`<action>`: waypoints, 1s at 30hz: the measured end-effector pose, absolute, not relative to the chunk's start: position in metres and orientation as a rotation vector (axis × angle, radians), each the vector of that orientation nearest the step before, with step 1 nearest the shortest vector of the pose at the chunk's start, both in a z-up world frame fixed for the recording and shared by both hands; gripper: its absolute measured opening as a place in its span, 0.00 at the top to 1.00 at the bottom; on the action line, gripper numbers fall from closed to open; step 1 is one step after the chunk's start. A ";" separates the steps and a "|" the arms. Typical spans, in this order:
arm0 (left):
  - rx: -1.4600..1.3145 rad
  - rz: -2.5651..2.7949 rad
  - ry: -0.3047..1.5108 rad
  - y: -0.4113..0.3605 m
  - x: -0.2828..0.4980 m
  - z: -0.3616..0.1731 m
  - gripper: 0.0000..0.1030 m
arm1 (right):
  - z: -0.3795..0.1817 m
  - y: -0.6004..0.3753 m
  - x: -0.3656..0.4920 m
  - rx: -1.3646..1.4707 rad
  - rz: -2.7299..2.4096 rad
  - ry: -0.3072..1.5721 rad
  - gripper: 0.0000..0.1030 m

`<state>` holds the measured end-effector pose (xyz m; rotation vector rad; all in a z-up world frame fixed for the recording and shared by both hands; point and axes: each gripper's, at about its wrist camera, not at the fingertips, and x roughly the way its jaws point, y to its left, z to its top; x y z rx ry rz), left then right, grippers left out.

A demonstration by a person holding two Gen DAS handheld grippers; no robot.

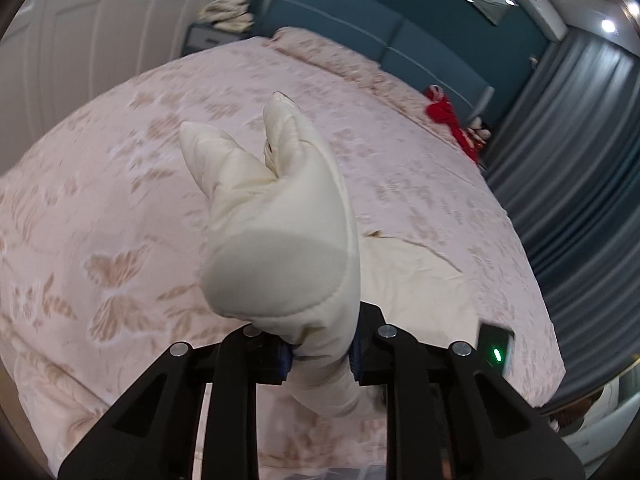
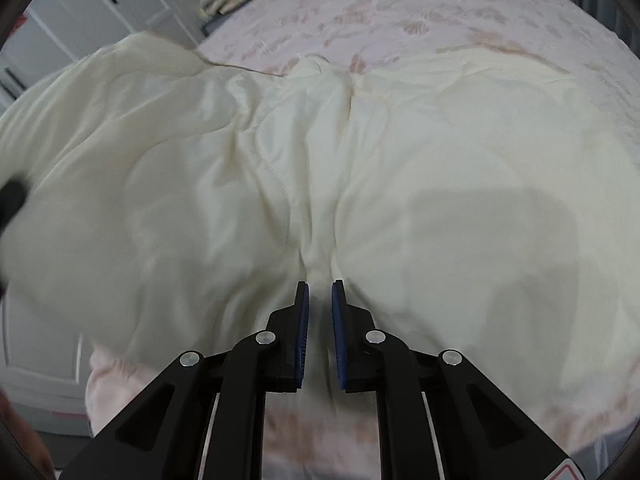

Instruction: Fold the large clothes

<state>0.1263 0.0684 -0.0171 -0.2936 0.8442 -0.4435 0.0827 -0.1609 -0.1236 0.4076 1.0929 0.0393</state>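
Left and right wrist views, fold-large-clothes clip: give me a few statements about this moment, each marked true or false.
1. The left hand-held gripper is clamped on a bunch of the cream garment. True.
2. The right hand-held gripper is wide open, well clear of the fabric. False: its pads are nearly together, with a ridge of the cream garment running into the narrow gap.
3. The garment lies on a pink floral bedspread. True.
4. The headboard is red. False: it is teal; the red item lies on the bed by the curtains.
5. The garment is already folded into a neat square. False: in the right wrist view it is spread out and wrinkled.
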 end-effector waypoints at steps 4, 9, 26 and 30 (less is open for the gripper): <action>-0.228 -0.479 0.822 0.043 0.116 0.000 0.81 | -0.120 -0.164 0.049 0.399 0.067 1.102 0.90; -0.146 -0.544 0.809 0.003 0.099 0.012 0.81 | -0.148 -0.167 0.045 0.443 0.087 1.123 0.95; 0.125 -0.648 0.927 -0.139 0.070 -0.021 0.81 | -0.125 -0.259 -0.022 0.564 -0.032 1.087 0.96; 0.182 -0.654 0.975 -0.164 0.064 -0.046 0.81 | -0.126 -0.288 -0.044 0.576 -0.106 1.101 0.95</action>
